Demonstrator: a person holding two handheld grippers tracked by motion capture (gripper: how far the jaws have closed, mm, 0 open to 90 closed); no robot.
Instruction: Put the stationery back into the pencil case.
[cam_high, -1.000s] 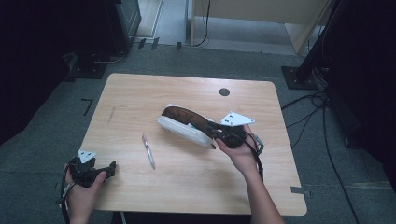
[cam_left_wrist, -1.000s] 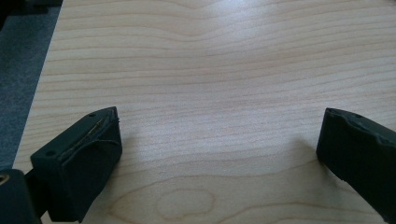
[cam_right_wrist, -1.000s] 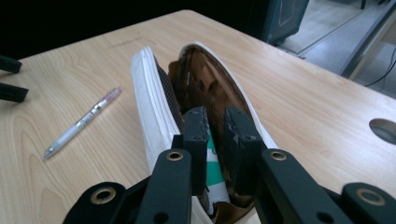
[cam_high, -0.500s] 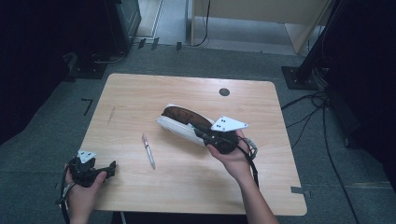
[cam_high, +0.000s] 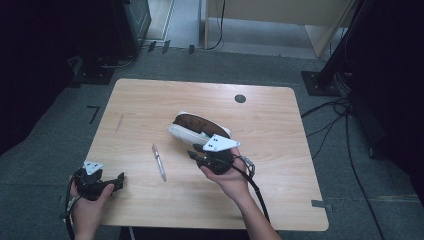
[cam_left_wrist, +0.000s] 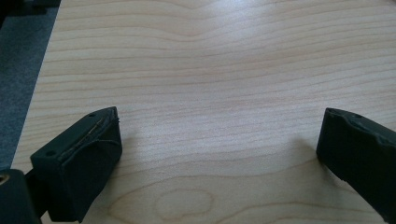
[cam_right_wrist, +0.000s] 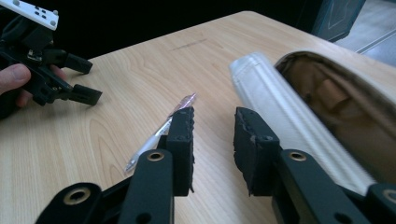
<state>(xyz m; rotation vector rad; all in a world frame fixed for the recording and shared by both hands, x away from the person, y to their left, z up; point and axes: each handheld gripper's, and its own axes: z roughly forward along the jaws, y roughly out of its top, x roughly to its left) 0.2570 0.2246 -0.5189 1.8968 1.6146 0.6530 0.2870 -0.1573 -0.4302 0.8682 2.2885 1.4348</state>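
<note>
Your worktop (cam_high: 150, 105) is pale wood with rounded corners and a small dark round cap (cam_high: 240, 98) near its far edge. Around it you have grey carpet (cam_high: 340, 150), loose black cables (cam_high: 350, 115) and a light wooden cabinet (cam_high: 280, 12).

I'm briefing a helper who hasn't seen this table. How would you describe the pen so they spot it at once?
On the light wooden table, look just left of the open white pencil case at its middle. The pen lies loose on the bare wood there, between the case and the left tool: a thin, clear stick with a pinkish end, far slimmer than anything nearby.
</note>
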